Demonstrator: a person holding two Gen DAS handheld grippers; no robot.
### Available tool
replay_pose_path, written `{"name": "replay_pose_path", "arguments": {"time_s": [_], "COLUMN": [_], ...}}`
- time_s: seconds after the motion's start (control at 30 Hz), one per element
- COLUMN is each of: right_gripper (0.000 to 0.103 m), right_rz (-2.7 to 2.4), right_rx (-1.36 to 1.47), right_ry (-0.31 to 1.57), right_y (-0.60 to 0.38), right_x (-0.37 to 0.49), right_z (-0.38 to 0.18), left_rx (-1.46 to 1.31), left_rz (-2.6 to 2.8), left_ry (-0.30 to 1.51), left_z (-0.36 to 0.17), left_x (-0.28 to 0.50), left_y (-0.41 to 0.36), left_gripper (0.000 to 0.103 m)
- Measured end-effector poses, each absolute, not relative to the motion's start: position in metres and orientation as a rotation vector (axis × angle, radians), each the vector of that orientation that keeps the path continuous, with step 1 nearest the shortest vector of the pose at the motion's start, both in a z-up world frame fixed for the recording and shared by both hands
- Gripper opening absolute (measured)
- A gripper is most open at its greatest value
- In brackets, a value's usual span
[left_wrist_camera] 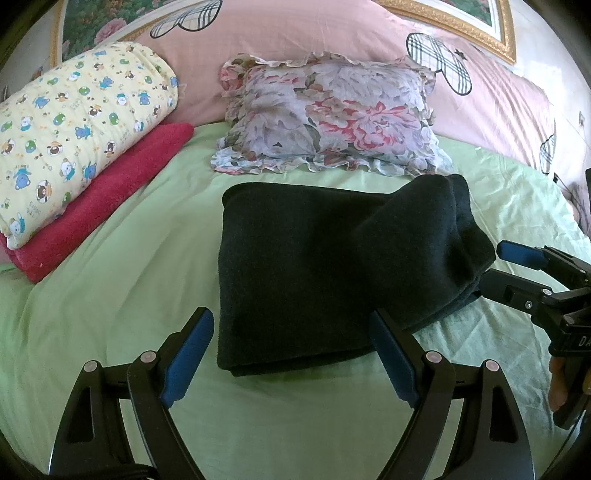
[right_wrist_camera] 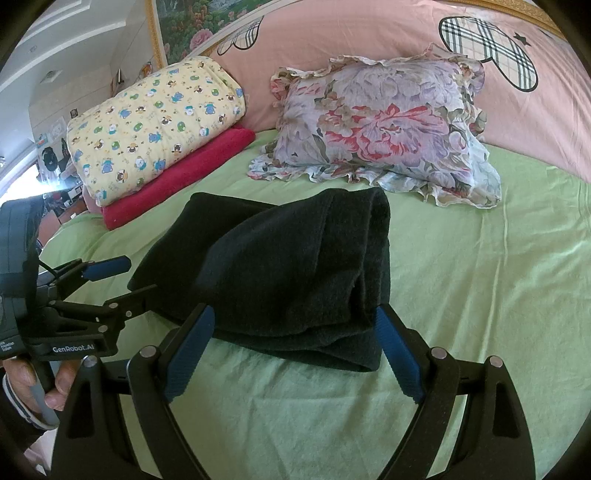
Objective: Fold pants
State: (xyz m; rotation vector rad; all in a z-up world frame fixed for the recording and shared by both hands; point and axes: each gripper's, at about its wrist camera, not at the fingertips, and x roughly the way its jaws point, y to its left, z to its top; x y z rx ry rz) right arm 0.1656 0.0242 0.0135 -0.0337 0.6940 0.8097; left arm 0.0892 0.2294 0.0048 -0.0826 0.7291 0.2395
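Blue-padded fingers of the left gripper (left_wrist_camera: 291, 354) stand wide apart in the foreground of the left wrist view, nothing between the pads; the near edge of the folded black pants (left_wrist_camera: 332, 266) lies just beyond and between them on the green bedsheet (left_wrist_camera: 110, 295). Right gripper (right_wrist_camera: 295, 354), seen from its own camera, is likewise spread open, its fingers flanking the near right corner of the pants (right_wrist_camera: 288, 273) without visibly pressing on them. Each tool appears in the other's view: the right gripper (left_wrist_camera: 491, 266) enters from the right edge with its fingers parted beside the raised, bunched end of the garment, and the left gripper (right_wrist_camera: 136, 278) enters from the left, held by a hand (right_wrist_camera: 40, 384). Beyond the pants, a ruffled floral pillow (left_wrist_camera: 328, 114) rests on the sheet against a pink duvet with plaid bear figures (left_wrist_camera: 295, 33). To the left, a yellow bear-print quilt (left_wrist_camera: 74, 129) lies stacked on a folded red blanket (left_wrist_camera: 110, 206)
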Motion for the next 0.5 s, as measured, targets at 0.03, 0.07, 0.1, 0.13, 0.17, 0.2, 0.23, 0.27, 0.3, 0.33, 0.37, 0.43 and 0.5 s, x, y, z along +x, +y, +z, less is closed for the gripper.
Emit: {"name": "replay_pose_path", "arguments": {"time_s": [0.03, 0.07, 0.1, 0.13, 0.17, 0.2, 0.23, 0.27, 0.3, 0.33, 0.37, 0.43, 0.5], "right_gripper": [0.088, 0.088, 0.088, 0.088, 0.088, 0.088, 0.088, 0.088, 0.088, 0.088, 0.088, 0.088, 0.088], "right_rz": [0.811, 0.811, 0.811, 0.812, 0.811, 0.808, 0.809, 0.809, 0.808, 0.808, 0.809, 0.808, 0.809], "right_rx": [-0.034, -0.035, -0.034, -0.032, -0.032, -0.032, -0.031, -0.031, -0.031, -0.032, -0.031, -0.030, -0.029], "right_ry": [0.694, 0.694, 0.693, 0.693, 0.693, 0.694, 0.693, 0.693, 0.693, 0.692, 0.692, 0.692, 0.691], "right_y": [0.0242, 0.0243, 0.0242, 0.0241, 0.0244, 0.0241, 0.0243, 0.0247, 0.0245, 0.0244, 0.0246, 0.0245, 0.0244], "right_x": [0.1657, 0.1658, 0.1659, 0.1656, 0.1663, 0.1661, 0.1668, 0.1674, 0.1669, 0.1669, 0.1677, 0.1674, 0.1675], "right_z": [0.0134, 0.0135, 0.0138, 0.0132, 0.0135, 0.0140, 0.0146, 0.0154, 0.0154, 0.0153, 0.0160, 0.0159, 0.0157], "left_rx": [-0.083, -0.084, -0.083, -0.083, -0.083, -0.083, -0.084, -0.085, -0.084, -0.083, -0.084, -0.082, -0.082], "left_rz": [0.236, 0.236, 0.238, 0.236, 0.236, 0.239, 0.240, 0.237, 0.238, 0.239, 0.236, 0.237, 0.237], "left_ry": [0.730, 0.730, 0.729, 0.729, 0.730, 0.729, 0.729, 0.730, 0.730, 0.729, 0.729, 0.727, 0.725], "left_z": [0.0047, 0.0047, 0.0048, 0.0047, 0.0047, 0.0047, 0.0047, 0.0048, 0.0049, 0.0050, 0.0049, 0.0057, 0.0063], "left_x": [0.0891, 0.0896, 0.0896, 0.0897, 0.0897, 0.0899, 0.0896, 0.0900, 0.0906, 0.0904, 0.0906, 0.0909, 0.0915], "left_y": [0.2292, 0.2296, 0.2296, 0.2296, 0.2295, 0.2297, 0.2296, 0.2300, 0.2303, 0.2302, 0.2305, 0.2316, 0.2319], "left_gripper": [0.086, 0.086, 0.086, 0.086, 0.086, 0.086, 0.086, 0.086, 0.086, 0.086, 0.086, 0.086, 0.086]}}
